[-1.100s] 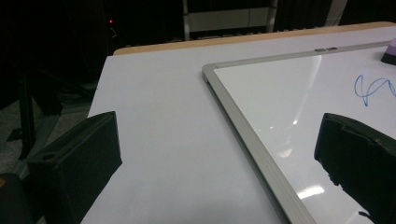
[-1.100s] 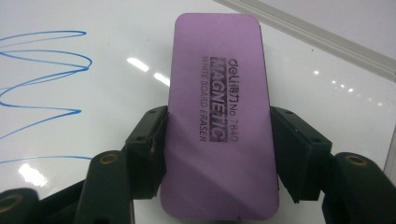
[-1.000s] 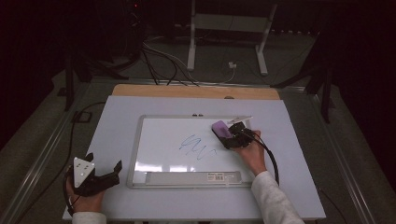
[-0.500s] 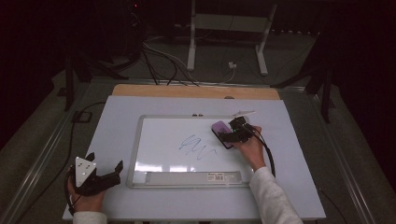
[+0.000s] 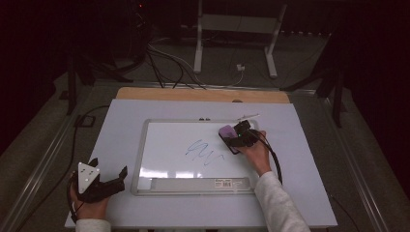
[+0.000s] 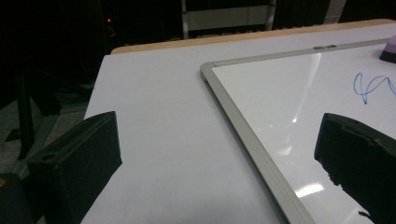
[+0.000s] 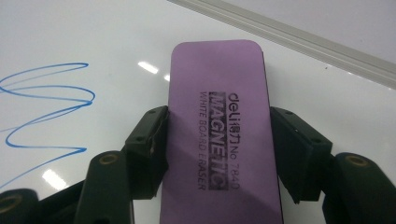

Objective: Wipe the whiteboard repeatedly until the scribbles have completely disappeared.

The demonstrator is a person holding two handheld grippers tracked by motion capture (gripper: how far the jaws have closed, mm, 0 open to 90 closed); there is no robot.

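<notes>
High view has my right gripper out over the far right part of the whiteboard, and it's pinching a purple eraser between its jaws. Right gripper view makes that pretty obvious: both black jaws are pressed against the long sides of the eraser, which runs straight out ahead of the gripper with its printed top facing up. You can read "MAGNETIC WHITE BOARD ERASER" on it. The eraser looks like it's down on the white surface, but I can't say for sure that it's touching.

Just off to the left of that gripper there's a blue scribble on the board, near the eraser but apart from it. Past the eraser's far end runs the board's grey frame.

My left gripper is well away from all that, sitting over the white table just outside the whiteboard's near left corner. Its jaws are spread wide with nothing between them. In the left gripper view the frame runs up between the two jaws, and the scribble and a bit of the eraser sit far ahead to the right.
</notes>
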